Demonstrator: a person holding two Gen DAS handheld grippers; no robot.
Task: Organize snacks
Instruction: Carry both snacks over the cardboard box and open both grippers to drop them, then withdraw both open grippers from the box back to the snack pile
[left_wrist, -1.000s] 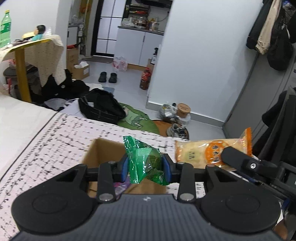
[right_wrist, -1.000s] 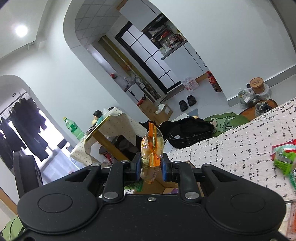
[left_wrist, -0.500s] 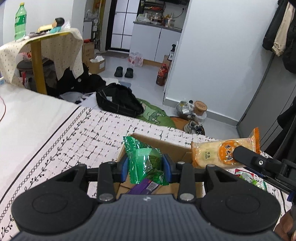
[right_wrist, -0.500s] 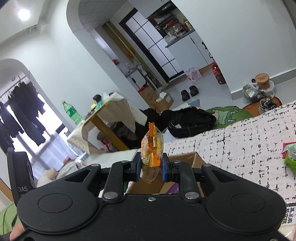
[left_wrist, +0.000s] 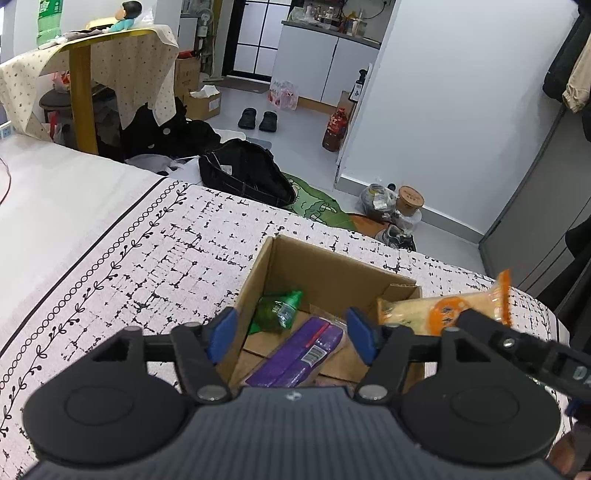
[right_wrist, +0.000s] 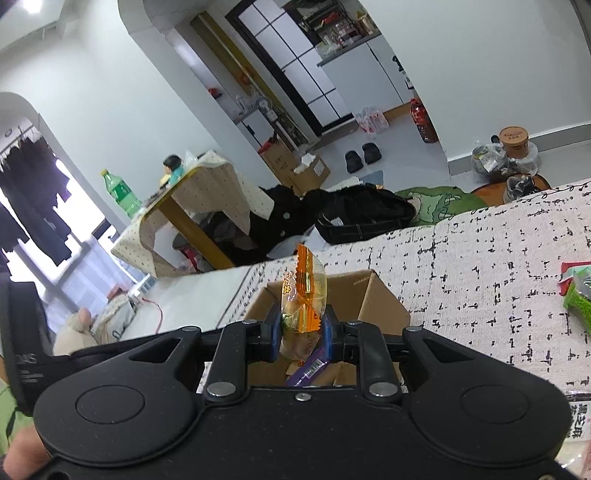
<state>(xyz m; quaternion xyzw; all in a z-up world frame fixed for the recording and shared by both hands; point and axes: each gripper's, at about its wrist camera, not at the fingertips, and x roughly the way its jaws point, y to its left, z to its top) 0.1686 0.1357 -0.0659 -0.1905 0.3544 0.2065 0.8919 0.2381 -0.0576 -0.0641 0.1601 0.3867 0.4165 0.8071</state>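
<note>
An open cardboard box (left_wrist: 334, 267) stands on the patterned bedspread (left_wrist: 147, 258). My left gripper (left_wrist: 291, 334) hovers over the box, its jaws opening with nothing between them. A green snack packet (left_wrist: 277, 312) lies inside the box beside a purple packet (left_wrist: 295, 356). My right gripper (right_wrist: 300, 338) is shut on an orange-and-yellow snack packet (right_wrist: 303, 295), held above the box (right_wrist: 369, 295). In the left wrist view that same packet (left_wrist: 443, 314) shows at the right, clamped by the other gripper over the box's right rim.
More snack packets (right_wrist: 578, 291) lie on the bedspread to the right of the box. Beyond the bed's edge are a black bag (left_wrist: 243, 173), a green rug, shoes and a draped table (left_wrist: 96, 59) with a green bottle.
The left gripper's jaws have spread and the green packet has dropped from them into the box. Both grippers have come lower and nearer to the box; the right one keeps its packet.
</note>
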